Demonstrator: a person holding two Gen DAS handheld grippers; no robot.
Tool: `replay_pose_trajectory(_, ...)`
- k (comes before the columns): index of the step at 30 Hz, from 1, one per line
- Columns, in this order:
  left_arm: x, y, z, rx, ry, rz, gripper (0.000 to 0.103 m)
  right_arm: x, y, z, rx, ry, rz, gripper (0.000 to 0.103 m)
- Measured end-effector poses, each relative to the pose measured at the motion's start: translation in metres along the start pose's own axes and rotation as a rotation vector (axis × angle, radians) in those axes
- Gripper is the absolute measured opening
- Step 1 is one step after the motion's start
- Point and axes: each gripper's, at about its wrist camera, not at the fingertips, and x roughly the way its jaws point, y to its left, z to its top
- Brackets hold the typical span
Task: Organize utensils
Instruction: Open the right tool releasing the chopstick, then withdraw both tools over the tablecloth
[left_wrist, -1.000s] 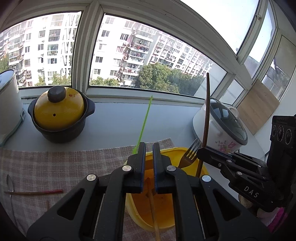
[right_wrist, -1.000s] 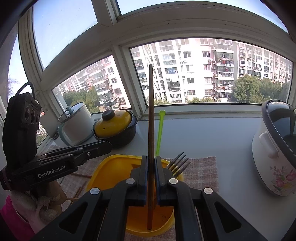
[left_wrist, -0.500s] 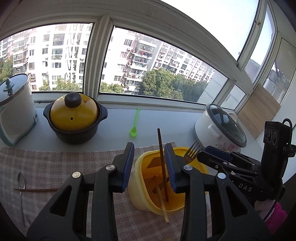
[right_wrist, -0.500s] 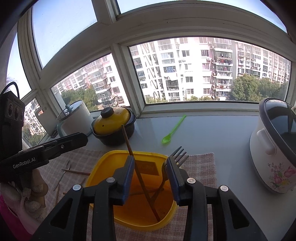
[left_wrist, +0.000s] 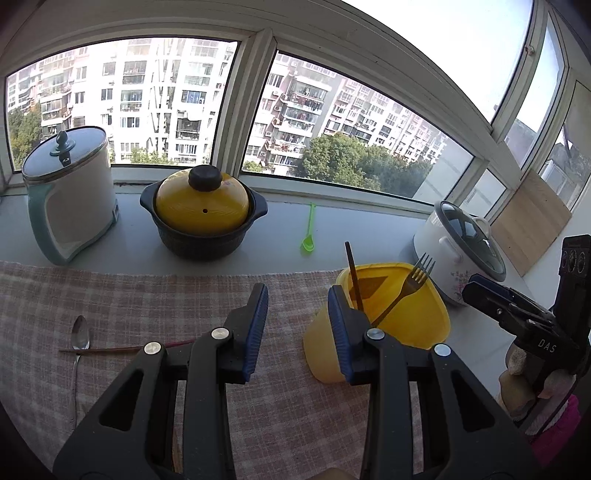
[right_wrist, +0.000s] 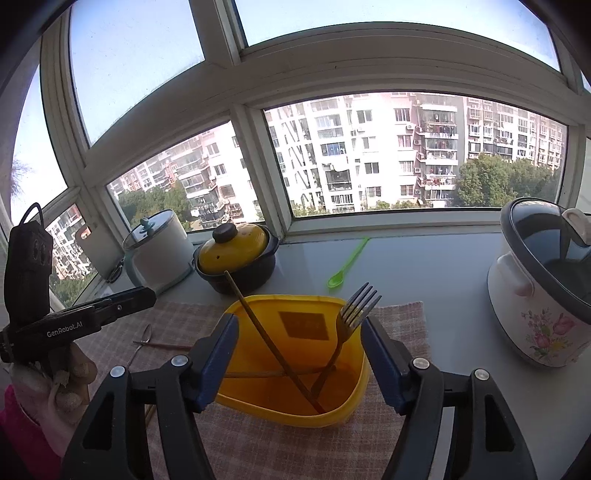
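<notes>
At the bottom of the left wrist view I see my left hand-held gripper (left_wrist: 297, 328). Its jaws stand partly apart and hold nothing; only the checked cloth (left_wrist: 147, 295) shows between them. The right blue pad (left_wrist: 338, 332) overlaps the yellow container (left_wrist: 417, 321) in the picture, but I cannot tell if it touches it.

At the bottom of the right wrist view is my right hand-held gripper (right_wrist: 297, 350). Its jaws are opening, and they grip nothing. The yellow container (right_wrist: 291, 406) appears between them, and the pads stand apart from its sides.

The container stands on the cloth in the lower centre of the right wrist view. Inside it lean 1 metal fork (right_wrist: 354, 314), with the prongs up, and 1 brown chopstick (right_wrist: 258, 332), which crosses the fork's handle low down. A thinner stick lies across the bottom.

In the lower left of the left wrist view, 1 metal spoon (left_wrist: 79, 339) lies on the cloth, and 1 reddish chopstick (left_wrist: 122, 349) lies across it.

Farther away, in the middle of the frame, 1 green plastic spoon (left_wrist: 308, 236) lies on the bare grey desk (left_wrist: 280, 236), near the window.

Behind the cloth, from left to right, stand a white kettle (left_wrist: 70, 199), a dark pot with a yellow lid (left_wrist: 201, 214) and a white flowered cooker (left_wrist: 458, 251).
</notes>
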Motion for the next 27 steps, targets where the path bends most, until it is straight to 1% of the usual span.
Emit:
replay_pose_trajectory(3,-0.011,0.021,-0.007,-0.007,0.009,0.024,0.034,-0.009,0.008,-0.005,0.000,-0.010,-0.005,0.080)
replay_pose_trajectory(6,-0.022,0.043,-0.014,-0.019,0.018,0.046,0.034,-0.017,0.018,-0.012,-0.002,-0.010,-0.008,0.082)
replay_pose_trajectory(7,-0.027,0.053,-0.016,-0.026,0.019,0.057,0.034,-0.018,0.022,-0.013,-0.004,-0.009,-0.009,0.082)
replay_pose_trajectory(9,-0.035,0.072,-0.020,-0.042,0.016,0.087,0.034,-0.021,0.031,-0.017,-0.013,-0.010,-0.009,0.088)
replay_pose_trajectory(12,-0.046,0.104,-0.026,-0.078,0.018,0.123,0.034,-0.024,0.047,-0.024,-0.029,-0.021,-0.012,0.091)
replay_pose_trajectory(18,-0.057,0.158,-0.038,-0.112,0.073,0.188,0.034,-0.023,0.079,-0.038,-0.056,-0.021,0.004,0.098)
replay_pose_trajectory(23,-0.056,0.194,-0.056,-0.186,0.143,0.184,0.034,-0.013,0.110,-0.054,-0.118,0.016,0.013,0.099)
replay_pose_trajectory(27,-0.053,0.210,-0.075,-0.218,0.194,0.180,0.034,-0.002,0.132,-0.066,-0.157,0.066,0.033,0.099)
